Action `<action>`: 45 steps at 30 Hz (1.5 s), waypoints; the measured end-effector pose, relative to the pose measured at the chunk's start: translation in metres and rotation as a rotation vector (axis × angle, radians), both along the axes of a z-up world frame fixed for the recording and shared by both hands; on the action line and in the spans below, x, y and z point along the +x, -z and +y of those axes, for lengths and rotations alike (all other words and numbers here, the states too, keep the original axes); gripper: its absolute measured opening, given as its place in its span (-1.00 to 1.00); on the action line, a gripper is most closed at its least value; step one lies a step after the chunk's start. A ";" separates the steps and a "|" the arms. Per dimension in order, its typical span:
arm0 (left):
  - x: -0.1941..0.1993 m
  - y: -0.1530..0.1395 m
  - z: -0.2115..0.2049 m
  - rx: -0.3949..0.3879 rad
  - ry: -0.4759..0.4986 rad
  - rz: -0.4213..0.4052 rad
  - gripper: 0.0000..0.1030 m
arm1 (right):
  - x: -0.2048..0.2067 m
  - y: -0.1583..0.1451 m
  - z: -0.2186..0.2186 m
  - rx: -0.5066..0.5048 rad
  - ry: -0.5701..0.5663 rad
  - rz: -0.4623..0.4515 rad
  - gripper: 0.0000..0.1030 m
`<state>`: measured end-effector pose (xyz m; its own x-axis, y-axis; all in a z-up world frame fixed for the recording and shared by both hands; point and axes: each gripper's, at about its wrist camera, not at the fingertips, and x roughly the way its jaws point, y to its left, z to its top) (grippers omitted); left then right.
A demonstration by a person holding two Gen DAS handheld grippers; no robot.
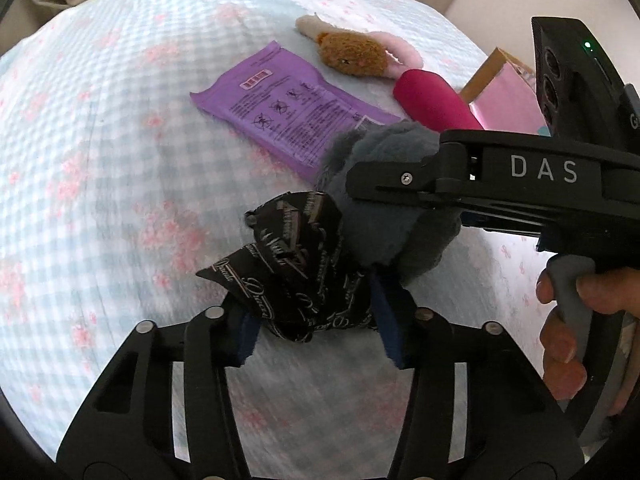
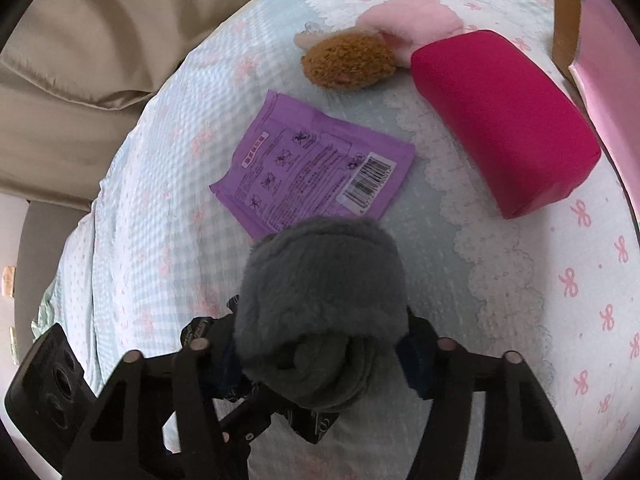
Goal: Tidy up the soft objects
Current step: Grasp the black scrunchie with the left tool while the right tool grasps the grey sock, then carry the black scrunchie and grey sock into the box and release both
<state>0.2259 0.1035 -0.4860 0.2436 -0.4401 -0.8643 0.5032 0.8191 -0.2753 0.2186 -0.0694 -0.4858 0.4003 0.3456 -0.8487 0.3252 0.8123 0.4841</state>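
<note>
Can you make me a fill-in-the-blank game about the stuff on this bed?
1. The left gripper squeezes a black cloth with ____ writing.
2. The right gripper squeezes a fluffy ____ bundle.
3. The flat packet is ____.
4. The brown toy lies beside a ____ cushion.

Answers: white, grey, purple, red

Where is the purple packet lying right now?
The purple packet lies flat mid-bed in both wrist views, just beyond the grey fuzzy roll, with the brown plush toy behind it.
</note>
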 end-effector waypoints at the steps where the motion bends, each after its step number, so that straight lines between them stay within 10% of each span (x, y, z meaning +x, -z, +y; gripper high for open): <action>1: 0.000 -0.001 0.000 0.000 -0.004 0.001 -0.18 | -0.001 -0.001 0.000 0.002 0.000 -0.003 0.03; 18: -0.012 -0.056 0.016 -0.054 -0.135 0.010 -0.27 | -0.021 -0.071 -0.011 -0.037 -0.028 -0.083 -0.11; 45: -0.075 -0.329 -0.055 -0.101 -0.346 -0.156 -0.27 | -0.122 -0.328 -0.113 -0.264 -0.150 -0.326 -0.11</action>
